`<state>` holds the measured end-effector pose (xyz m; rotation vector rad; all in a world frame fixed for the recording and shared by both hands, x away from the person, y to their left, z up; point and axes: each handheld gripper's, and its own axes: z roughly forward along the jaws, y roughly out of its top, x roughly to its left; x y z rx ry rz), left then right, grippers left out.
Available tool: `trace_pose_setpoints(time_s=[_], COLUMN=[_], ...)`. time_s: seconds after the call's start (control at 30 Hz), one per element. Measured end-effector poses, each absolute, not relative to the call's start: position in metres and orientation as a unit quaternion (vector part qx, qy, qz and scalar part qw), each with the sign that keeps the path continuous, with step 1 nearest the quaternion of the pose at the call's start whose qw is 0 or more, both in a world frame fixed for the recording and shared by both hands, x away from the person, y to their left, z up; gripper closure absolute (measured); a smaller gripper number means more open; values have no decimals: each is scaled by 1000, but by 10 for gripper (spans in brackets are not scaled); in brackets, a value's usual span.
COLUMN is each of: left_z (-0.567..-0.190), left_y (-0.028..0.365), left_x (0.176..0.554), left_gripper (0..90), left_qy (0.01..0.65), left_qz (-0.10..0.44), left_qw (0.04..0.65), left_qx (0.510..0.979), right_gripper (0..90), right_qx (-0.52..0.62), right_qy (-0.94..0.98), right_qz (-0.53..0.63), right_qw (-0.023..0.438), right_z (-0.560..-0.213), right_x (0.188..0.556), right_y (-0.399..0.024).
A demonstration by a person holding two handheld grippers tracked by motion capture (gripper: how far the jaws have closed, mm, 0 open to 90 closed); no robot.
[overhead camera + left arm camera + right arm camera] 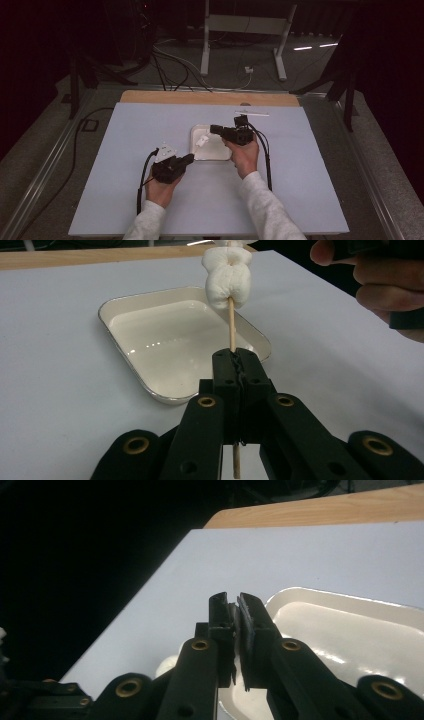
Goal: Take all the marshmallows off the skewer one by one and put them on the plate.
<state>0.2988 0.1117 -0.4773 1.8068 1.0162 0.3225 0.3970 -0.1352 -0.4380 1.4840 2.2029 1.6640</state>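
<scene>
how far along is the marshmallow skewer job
Done: two marshmallows already sit on the skewer. In hand: the left gripper is shut on the stick, holding it over the white tray. The right gripper is shut with nothing between its fingers. Left: probably laying the skewer in the tray.

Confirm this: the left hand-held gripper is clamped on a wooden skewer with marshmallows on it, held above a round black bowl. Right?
Not quite. The left hand-held gripper is shut on the wooden skewer with marshmallows, but under it is a cream rectangular tray, not a round black bowl. The left gripper view shows it.
</scene>
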Motion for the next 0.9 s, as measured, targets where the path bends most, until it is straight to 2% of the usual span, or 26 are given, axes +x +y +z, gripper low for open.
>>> trace_pose_setpoints(time_s=[0.37,0.53,0.67,0.9], left_z=[-476,-478,-478,-480], left_y=[115,120,125,118], left_x=[297,292,295,296], left_gripper=[900,900,900,900], left_qy=[428,432,440,433], left_qz=[119,122,120,120], left_qw=[496,481,491,489], left_qx=[746,753,742,747], right_gripper=[876,878,863,842], right_qx=[474,510,515,511], right_qy=[707,681,675,692], right_qz=[522,522,526,510], right_qw=[46,65,42,23], right_z=[-438,-436,-436,-450], right_x=[395,401,408,411], right_y=[-131,-145,-163,-157])
